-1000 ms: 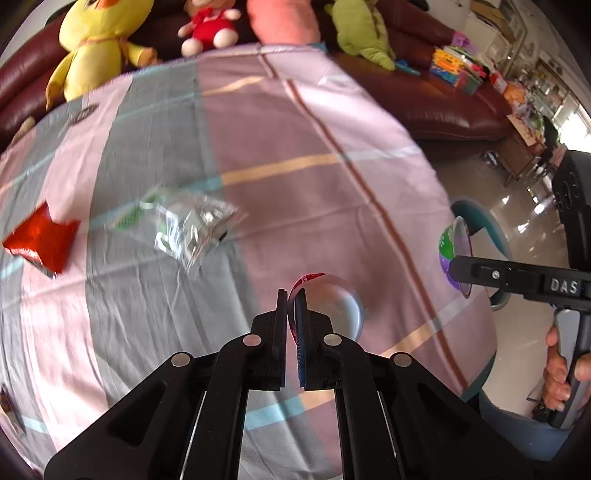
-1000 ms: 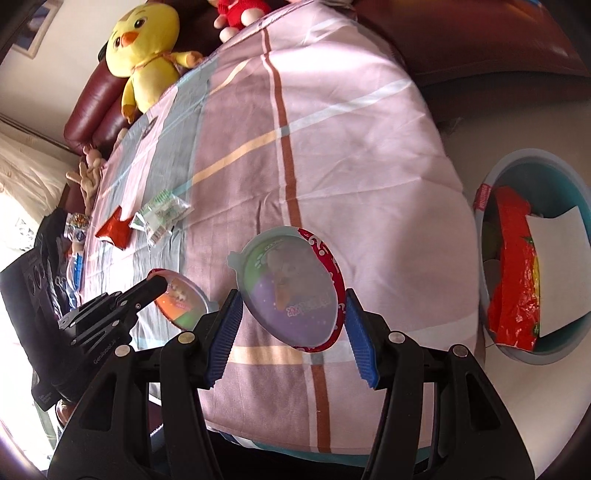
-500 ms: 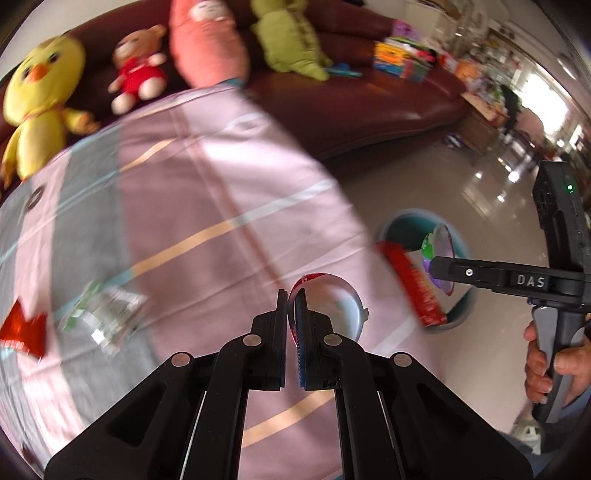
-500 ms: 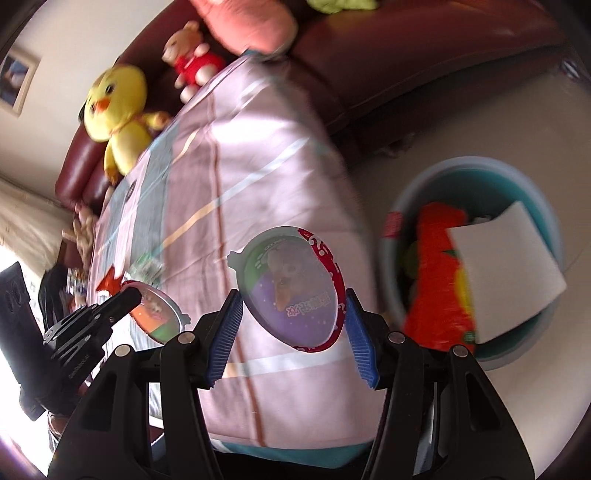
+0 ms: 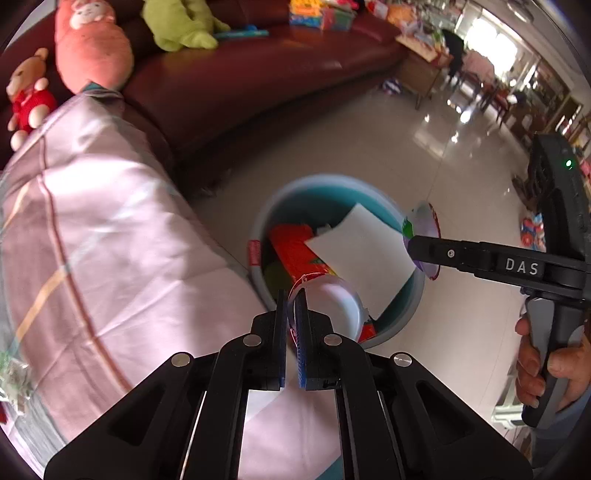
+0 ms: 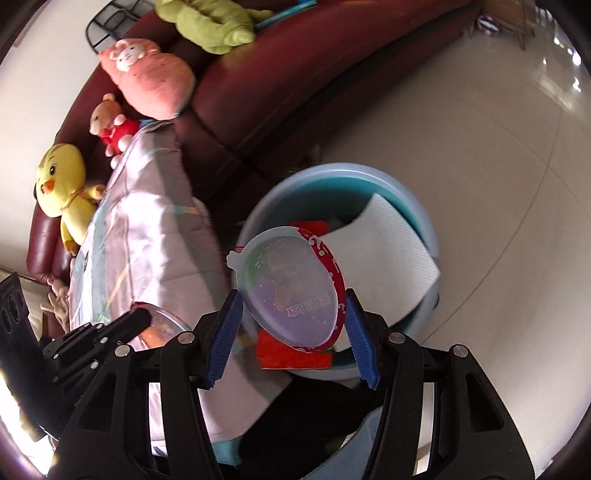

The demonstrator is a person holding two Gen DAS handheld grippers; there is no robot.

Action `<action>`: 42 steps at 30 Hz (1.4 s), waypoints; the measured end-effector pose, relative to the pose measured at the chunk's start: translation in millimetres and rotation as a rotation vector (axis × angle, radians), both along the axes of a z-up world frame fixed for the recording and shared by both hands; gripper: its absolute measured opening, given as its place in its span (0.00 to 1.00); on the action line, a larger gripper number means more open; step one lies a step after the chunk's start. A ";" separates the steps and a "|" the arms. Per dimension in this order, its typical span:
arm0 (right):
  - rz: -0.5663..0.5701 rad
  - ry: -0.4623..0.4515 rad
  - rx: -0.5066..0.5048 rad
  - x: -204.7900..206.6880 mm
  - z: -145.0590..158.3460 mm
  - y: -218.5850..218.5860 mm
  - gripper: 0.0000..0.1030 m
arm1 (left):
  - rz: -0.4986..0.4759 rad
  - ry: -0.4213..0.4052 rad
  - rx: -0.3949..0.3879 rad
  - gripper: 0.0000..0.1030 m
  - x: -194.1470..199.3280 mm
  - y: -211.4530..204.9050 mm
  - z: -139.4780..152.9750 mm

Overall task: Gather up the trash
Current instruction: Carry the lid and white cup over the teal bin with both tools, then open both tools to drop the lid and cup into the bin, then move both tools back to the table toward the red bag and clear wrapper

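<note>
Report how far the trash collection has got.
Done: a red wrapper and white paper already lie in the blue bin. In hand: the left gripper pinches a clear plastic lid by its rim, and the right gripper holds a purple-printed lid across its width, both over the bin. Left: drop both, then fetch the crumpled clear wrapper at the tablecloth's edge.

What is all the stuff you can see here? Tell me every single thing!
bin: one, teal, on the floor by the table
paper: one, white, in the bin
wrapper: one, red, in the bin
lids: two, clear with red rims, one in the left claw, one in the right
cloth: one, pink striped, on the table
sofa: one, dark red
plush toys: four, yellow, red, pink, green, on the sofa
hand: one, on the right handle
claws: left, right
</note>
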State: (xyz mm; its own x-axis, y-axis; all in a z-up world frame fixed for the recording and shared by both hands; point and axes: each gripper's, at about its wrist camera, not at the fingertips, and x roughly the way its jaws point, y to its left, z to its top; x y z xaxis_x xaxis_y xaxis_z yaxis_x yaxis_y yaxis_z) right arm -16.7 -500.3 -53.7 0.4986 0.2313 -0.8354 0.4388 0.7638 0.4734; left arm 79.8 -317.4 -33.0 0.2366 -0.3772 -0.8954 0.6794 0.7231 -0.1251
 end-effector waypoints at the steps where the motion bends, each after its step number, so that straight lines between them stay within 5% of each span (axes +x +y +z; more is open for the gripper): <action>1: -0.003 0.004 0.000 -0.2 -2.6 -1.8 0.52 | -0.008 0.008 0.010 0.05 -0.4 -6.5 -5.3; 13: -0.040 0.072 0.040 0.2 -44.3 -26.2 0.52 | -0.066 0.087 0.105 0.05 3.2 -60.7 -64.7; 20: -0.033 0.091 0.049 5.0 -54.6 -28.6 0.52 | -0.034 0.120 0.162 0.13 13.1 -64.0 -91.8; 25: -0.039 0.095 0.048 8.7 -55.5 -32.0 0.52 | -0.024 0.086 0.158 0.50 14.1 -57.5 -87.3; 42: -0.062 0.108 0.066 9.4 -47.2 -27.5 0.64 | -0.005 0.049 0.092 0.73 -0.2 -33.3 -52.0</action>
